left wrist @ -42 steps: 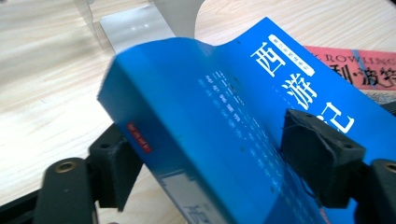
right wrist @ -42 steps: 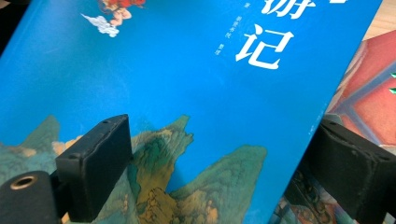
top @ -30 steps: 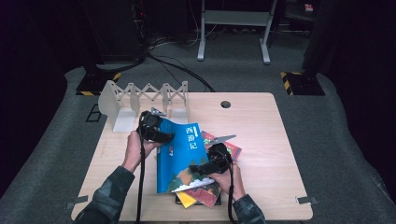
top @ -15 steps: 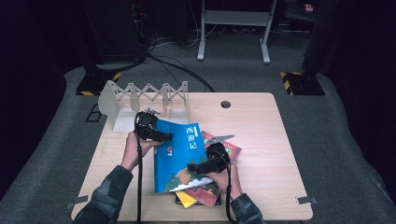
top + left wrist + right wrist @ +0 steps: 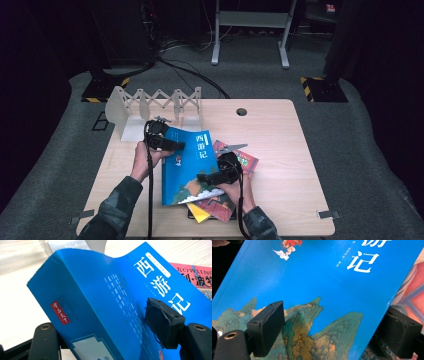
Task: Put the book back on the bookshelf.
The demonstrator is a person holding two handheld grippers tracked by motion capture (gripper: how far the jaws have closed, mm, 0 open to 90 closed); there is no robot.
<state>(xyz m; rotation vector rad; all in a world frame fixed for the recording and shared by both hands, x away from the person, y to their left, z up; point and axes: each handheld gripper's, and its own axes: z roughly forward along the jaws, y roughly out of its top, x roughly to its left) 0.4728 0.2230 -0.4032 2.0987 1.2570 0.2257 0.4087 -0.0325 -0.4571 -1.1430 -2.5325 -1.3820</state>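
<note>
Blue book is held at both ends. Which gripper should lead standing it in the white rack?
Left, probably. The left gripper clamps the blue book across its spine at the end nearest the white rack. The right gripper pinches the far, lower edge over the other books, better suited to steadying.

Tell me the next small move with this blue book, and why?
Probably lift the blue book a little and swing it toward the white rack. The left gripper, whose jaws have just been closing, straddles its spine corner, and the right gripper has the lower edge between its jaws. The book is tilted up off the other books beneath, so it looks ready to leave the pile.
</note>
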